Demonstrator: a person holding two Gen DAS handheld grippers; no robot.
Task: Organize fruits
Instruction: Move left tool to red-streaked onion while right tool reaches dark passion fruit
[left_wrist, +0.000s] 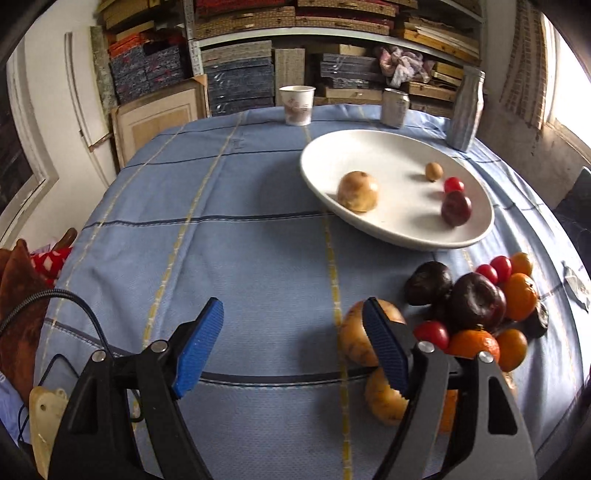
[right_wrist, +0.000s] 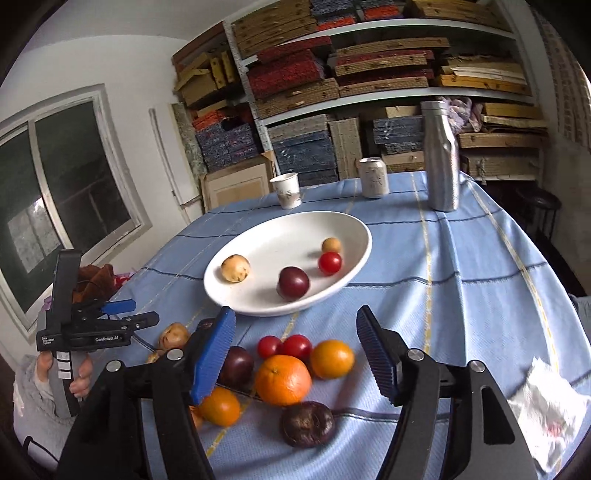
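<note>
Fingers (right_wrist: 212, 354) above blue checked tablecloth (right_wrist: 461, 280)

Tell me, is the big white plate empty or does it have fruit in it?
Not empty. The white plate holds four fruits: a yellow-brown one, a dark purple one, a small red one and a small tan one.

Blue pad (right_wrist: 212, 360) partly hides a dark plum (right_wrist: 238, 365).

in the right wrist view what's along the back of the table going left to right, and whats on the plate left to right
Back of table: paper cup → can → metal bottle. On the white plate: yellowish fruit → dark plum → cherry tomato.
</note>
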